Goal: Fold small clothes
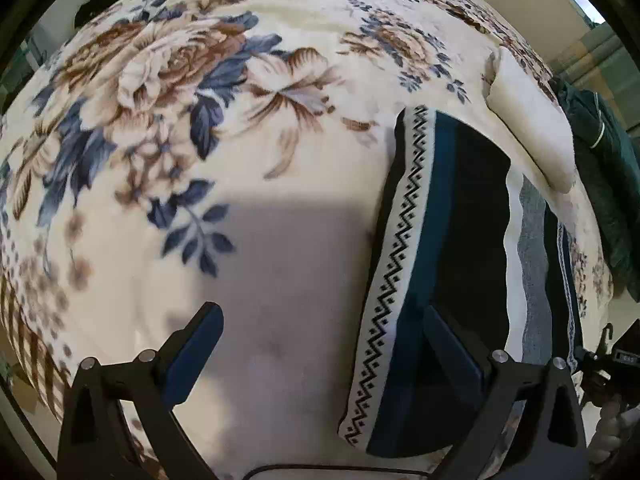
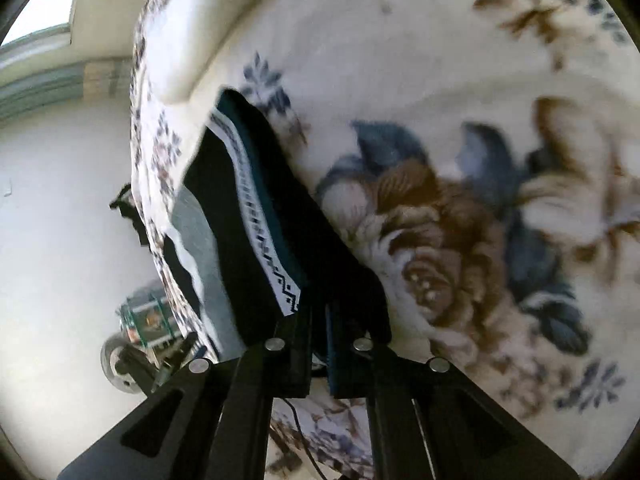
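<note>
Mid-fold: our right gripper (image 2: 319,350) was clenched on the dark patterned garment (image 1: 432,264) at the floral blanket's (image 1: 280,100) right edge; left gripper (image 1: 320,344) was released. Next probably laying the fold flat.

We see a bed under a cream floral blanket (image 1: 248,92), a pale pillow (image 1: 528,120) near its edge, a light floor (image 2: 60,240) beside it, and daylight through a window (image 2: 36,12).
</note>
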A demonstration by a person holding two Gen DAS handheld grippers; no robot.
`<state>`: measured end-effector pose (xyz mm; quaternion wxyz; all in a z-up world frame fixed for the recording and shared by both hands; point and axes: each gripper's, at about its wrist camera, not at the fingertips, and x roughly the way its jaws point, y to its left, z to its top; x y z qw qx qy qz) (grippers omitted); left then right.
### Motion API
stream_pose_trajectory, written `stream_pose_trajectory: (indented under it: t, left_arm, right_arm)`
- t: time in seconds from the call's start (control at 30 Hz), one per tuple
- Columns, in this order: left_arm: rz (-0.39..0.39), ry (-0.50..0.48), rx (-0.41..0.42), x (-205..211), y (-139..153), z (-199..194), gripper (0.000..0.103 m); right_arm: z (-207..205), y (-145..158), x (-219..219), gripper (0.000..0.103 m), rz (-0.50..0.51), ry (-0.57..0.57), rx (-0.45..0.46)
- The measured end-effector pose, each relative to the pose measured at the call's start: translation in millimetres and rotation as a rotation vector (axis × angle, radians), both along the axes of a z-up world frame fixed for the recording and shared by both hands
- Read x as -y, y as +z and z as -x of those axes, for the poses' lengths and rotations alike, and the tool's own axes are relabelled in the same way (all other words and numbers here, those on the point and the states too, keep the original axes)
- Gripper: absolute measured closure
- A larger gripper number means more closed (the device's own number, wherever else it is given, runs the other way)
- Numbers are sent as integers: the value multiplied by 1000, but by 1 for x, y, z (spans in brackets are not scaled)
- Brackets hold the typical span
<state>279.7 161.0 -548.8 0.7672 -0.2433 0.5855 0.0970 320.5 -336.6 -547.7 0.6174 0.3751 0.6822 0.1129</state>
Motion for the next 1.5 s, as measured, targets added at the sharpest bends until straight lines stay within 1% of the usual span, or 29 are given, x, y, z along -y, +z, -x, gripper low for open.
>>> stream_pose_trajectory:
  t: [0.1,0.2,0.27,0.37,0.4,0.43,0.47,0.5,0.53,0.57,0.63,0.67,0.7,0.73,0.77,0.83,0.87,0.9,0.97,1.03,1.07,1.1,1.13,1.17,1.23,1.3,1.33,1.43,1.5]
  left_arm:
    - [31,-14,-8,5,-3,1,1]
    - [63,-15,-21,11,-2,12,1]
    - [118,30,-34,12,-1,30,1]
    - [246,131,-46,13,-6,64,1]
    - [305,165,-36,14,-10,74,1]
    - [355,187,-28,16,-15,78,3]
    - [398,212,-23,18,-23,80,8]
    - [443,242,-19,20,-30,79,23]
    - [491,265,-4,22,-37,78,43]
    - [541,288,13,26,-45,74,58]
    - [552,317,18,29,-51,69,76]
    - [554,329,37,30,-49,69,80]
    - [545,330,47,31,-46,70,83]
    - [536,326,59,32,-40,72,85]
    - [522,316,68,33,-34,75,85]
    - [502,266,63,33,-28,78,86]
    - [485,246,49,32,-28,79,86]
    - [471,223,31,32,-29,80,86]
    - [490,202,9,28,-29,81,82]
    - [484,194,-10,20,-21,80,74]
    - [471,187,0,15,-15,78,69]
    - [457,175,28,10,-9,75,47]
    - [439,166,59,6,-6,70,30]
    - [419,155,103,1,-2,64,29]
    - [405,122,150,-6,-10,41,29]
    - [396,107,155,-10,-28,18,29]
    - [421,100,160,-11,-39,6,29]
    - [485,79,175,-10,-59,-20,29]
    - [494,24,185,-2,-66,-38,29]
  right_arm:
    - [7,-11,5,98,70,39,-57]
    - [13,-32,-5,96,166,130,-91]
    - [17,-30,-2,90,119,90,-100]
    - [39,-16,10,67,73,-20,-92]
    - [50,-13,14,59,41,-64,-95]
    - [63,-13,16,56,-28,-115,-105]
    - [70,-16,14,54,-69,-136,-115]
    - [80,-23,12,54,-137,-170,-133]
    - [85,-30,8,54,-177,-190,-147]
    - [88,-37,7,54,-198,-211,-160]
    - [91,-51,-5,54,-243,-261,-180]
    - [90,-56,-11,54,-247,-288,-177]
    - [88,-59,-12,65,-228,-309,-175]
    - [87,-57,-14,84,-202,-335,-168]
    - [85,-54,-19,95,-185,-336,-158]
    - [86,-35,-23,95,-75,-275,-110]
    - [85,-32,-28,95,-49,-248,-102]
    - [86,-34,-30,95,-37,-214,-107]
    - [85,-43,-29,94,-45,-185,-139]
    - [87,-47,-19,83,-101,-206,-173]
    - [87,-47,-16,64,-120,-208,-172]
    - [87,-46,-13,41,-130,-207,-156]
    - [88,-47,-12,33,-160,-204,-129]
    - [87,-50,-13,26,-192,-192,-127]
    - [88,-68,-21,26,-266,-163,-137]
    - [81,-87,-32,26,-320,-134,-138]
    - [79,-97,-42,26,-347,-125,-121]
    - [69,-104,-58,24,-415,-165,-39]
    - [59,-103,-68,24,-446,-192,6]
